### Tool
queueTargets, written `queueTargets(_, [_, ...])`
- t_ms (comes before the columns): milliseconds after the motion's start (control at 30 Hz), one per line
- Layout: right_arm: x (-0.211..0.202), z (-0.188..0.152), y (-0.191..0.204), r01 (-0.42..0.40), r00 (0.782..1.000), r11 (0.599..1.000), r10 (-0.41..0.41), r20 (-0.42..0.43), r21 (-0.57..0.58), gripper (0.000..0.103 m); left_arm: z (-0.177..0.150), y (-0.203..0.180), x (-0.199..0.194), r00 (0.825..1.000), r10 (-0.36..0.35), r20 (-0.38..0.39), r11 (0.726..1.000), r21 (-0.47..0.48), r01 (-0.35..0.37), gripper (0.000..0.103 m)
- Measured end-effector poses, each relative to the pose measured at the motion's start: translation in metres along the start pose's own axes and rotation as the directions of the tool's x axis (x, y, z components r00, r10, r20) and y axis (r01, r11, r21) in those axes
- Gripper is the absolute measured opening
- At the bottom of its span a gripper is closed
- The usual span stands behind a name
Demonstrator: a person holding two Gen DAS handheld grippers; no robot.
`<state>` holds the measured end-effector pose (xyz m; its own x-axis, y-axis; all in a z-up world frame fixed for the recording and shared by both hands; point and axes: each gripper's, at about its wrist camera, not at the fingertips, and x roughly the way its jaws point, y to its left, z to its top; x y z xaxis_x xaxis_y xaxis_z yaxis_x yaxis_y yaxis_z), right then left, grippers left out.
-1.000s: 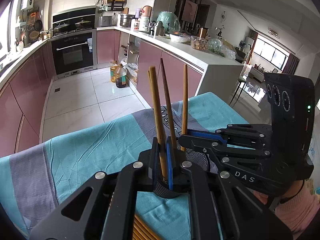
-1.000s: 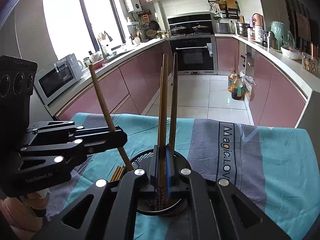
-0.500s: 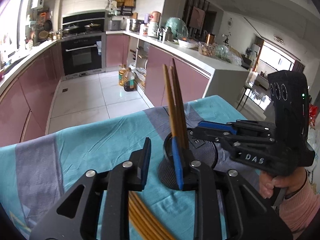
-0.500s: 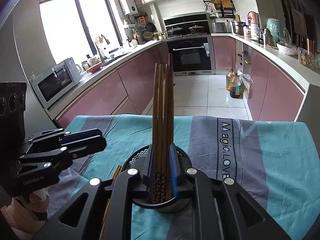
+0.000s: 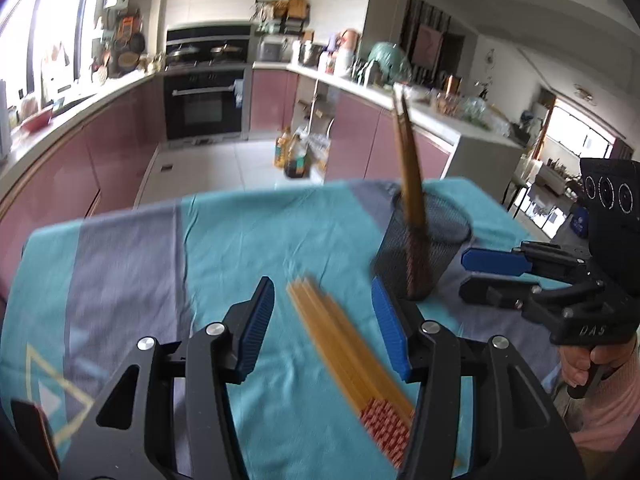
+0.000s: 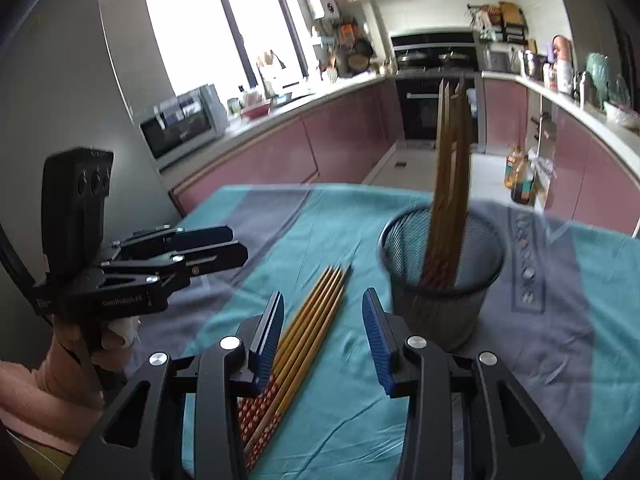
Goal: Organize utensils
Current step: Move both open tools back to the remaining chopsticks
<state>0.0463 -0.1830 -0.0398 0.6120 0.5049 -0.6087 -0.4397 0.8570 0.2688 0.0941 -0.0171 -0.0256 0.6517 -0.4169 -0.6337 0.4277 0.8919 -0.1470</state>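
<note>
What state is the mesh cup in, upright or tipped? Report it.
Upright. The black mesh cup stands on its base on the teal tablecloth, round rim facing up, with chopsticks standing inside it.

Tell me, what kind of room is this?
A home kitchen, most likely. There is a built-in oven, a microwave on the counter, and pink cabinets along the walls.
</note>
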Motion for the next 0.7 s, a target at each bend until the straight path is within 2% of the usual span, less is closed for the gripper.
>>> queueTargets(100, [0.018, -0.013, 0.005, -0.013, 0.998, 1.0, 0.014, -0.06, 0.011, 0.039, -0.017, 0.005, 0.008, 0.999, 0.024, -0.042, 1.0, -0.01, -0.025, 0.051])
queueTargets(233, [0.04, -0.028, 0.012, -0.016, 0.992, 1.0, 0.018, -0.124, 0.017, 0.039, -0.035, 0.007, 0.018, 0.996, 0.008, -0.089, 0.999, -0.04, -0.012, 0.051])
queueTargets(400, [0.048, -0.036, 0.013, -0.004, 0.988, 1.0, 0.009, -0.153, 0.031, 0.039, -0.058, 0.003, 0.029, 0.991, 0.018, -0.132, 0.999, -0.04, -0.024, 0.051])
queueTargets(700, [0.057, -0.048, 0.011, 0.02, 0.983, 0.999, -0.012, -0.181, 0.042, 0.037, -0.068, 0.0, 0.044, 0.983, 0.035, -0.183, 0.999, -0.028, -0.041, 0.051])
